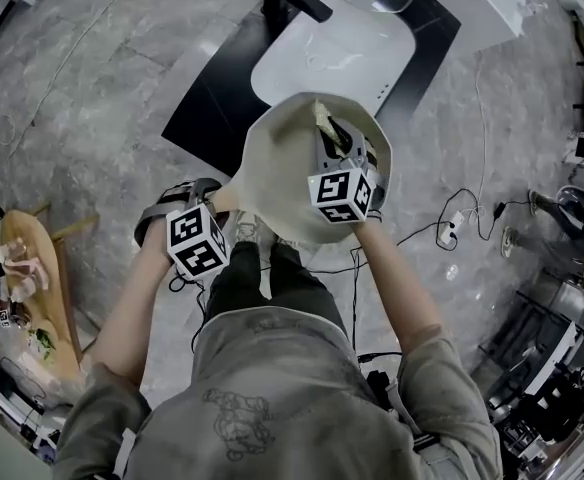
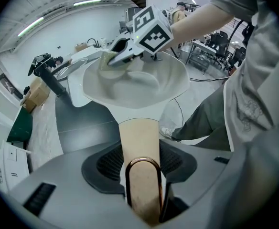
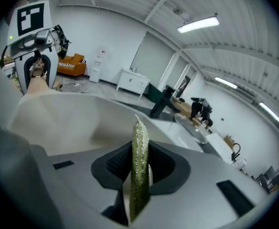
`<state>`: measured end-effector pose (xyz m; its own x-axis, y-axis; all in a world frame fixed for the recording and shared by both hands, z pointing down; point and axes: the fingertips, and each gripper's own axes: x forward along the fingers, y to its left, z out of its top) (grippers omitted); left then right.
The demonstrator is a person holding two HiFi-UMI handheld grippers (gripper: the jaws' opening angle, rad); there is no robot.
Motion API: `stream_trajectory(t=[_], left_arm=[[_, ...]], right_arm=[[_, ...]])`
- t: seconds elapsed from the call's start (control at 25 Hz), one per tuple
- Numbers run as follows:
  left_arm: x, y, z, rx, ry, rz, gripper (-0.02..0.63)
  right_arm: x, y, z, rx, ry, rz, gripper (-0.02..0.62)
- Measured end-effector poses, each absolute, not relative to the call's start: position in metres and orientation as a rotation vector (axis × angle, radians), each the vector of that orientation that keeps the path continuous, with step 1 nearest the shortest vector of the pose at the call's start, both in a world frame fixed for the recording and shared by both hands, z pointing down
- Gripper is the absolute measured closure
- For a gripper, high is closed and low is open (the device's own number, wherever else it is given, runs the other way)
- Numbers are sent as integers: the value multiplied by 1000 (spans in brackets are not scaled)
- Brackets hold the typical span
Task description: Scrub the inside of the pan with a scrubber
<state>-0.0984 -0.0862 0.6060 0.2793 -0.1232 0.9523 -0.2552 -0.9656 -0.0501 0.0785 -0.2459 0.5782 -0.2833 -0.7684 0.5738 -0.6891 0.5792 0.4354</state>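
This looks like a big lab or test hall, not a home. The ceiling is high and white, with long strip lights [image 3: 199, 24]. The floor [image 1: 102, 58] is grey stone, and cables [image 1: 424, 230] trail over it on the right. A white sink [image 1: 332, 63] sits in a dark counter [image 1: 207, 108] in the middle of the open floor. Far off stand an orange sofa [image 3: 72, 63], a white cabinet [image 3: 134, 82], brown boxes [image 2: 32, 92] and office chairs [image 2: 220, 39]. Dark gear [image 1: 552, 398] crowds the near right.
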Motion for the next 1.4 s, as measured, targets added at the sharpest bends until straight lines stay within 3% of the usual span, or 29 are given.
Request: stream_trajectory(t=[0.4,0.76,0.96,1.4], left_arm=[[-100,-86,608,2418,-353,1786,405],[-100,-85,609,2414,-349,1795,405],[-100,-85,609,2403,-352,1802,405],[-101,-86,611,2392,-353,1808,408]], right_arm=[[55,-198,631,816,-2040,70,512],[47,-139,631,500,-2037,270,512],[33,-85,626,228,-2053,537,512],[28,-20,581,-207,-2057,607,512]])
